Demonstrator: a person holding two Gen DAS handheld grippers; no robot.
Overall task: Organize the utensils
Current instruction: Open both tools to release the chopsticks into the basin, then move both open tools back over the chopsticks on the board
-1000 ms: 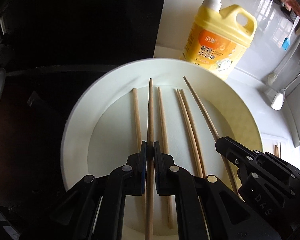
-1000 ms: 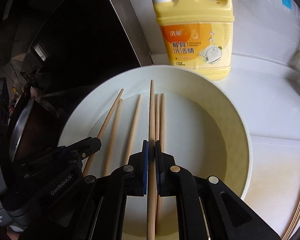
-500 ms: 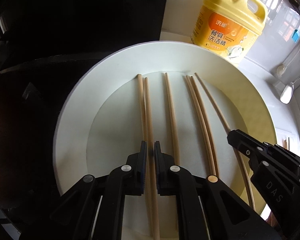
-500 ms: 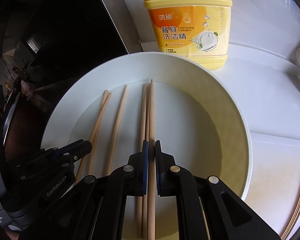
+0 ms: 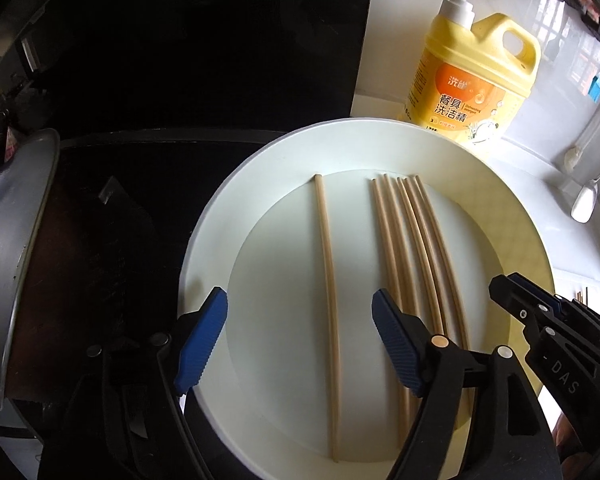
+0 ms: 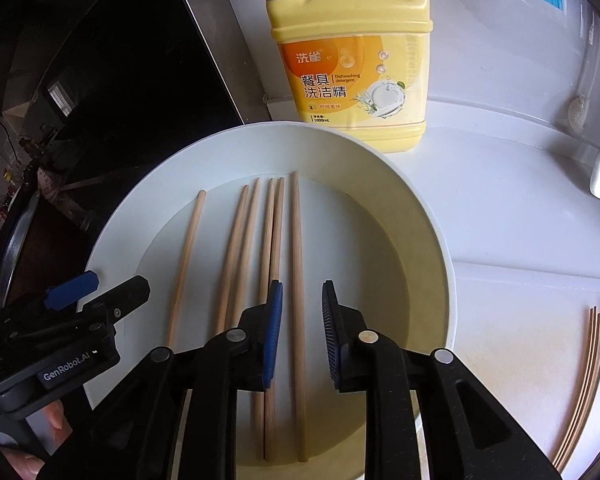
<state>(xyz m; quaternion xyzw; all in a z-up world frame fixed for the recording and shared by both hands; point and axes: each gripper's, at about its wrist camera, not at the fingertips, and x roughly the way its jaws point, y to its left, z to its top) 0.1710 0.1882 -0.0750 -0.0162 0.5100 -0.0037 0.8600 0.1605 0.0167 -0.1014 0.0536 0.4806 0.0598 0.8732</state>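
Several wooden chopsticks lie side by side on a white plate. My left gripper hovers low over the plate's near side. Its jaws are opening, and a lone chopstick lies flat between them, untouched by the blue pads. The other chopsticks form a bunch just to its right. My right gripper is also opening, with the rightmost chopstick lying loose between its pads. Each gripper also appears in the other's view: the right gripper, and the left gripper.
A yellow dish soap bottle stands behind the plate. A dark cooktop and a metal pan lie to the left. More chopsticks rest on the white counter at the right, near a white spoon.
Both grippers were shut on a chopstick each. They have let go and spread their jaws, the left much wider. Both chopsticks now lie flat on the plate with the rest.
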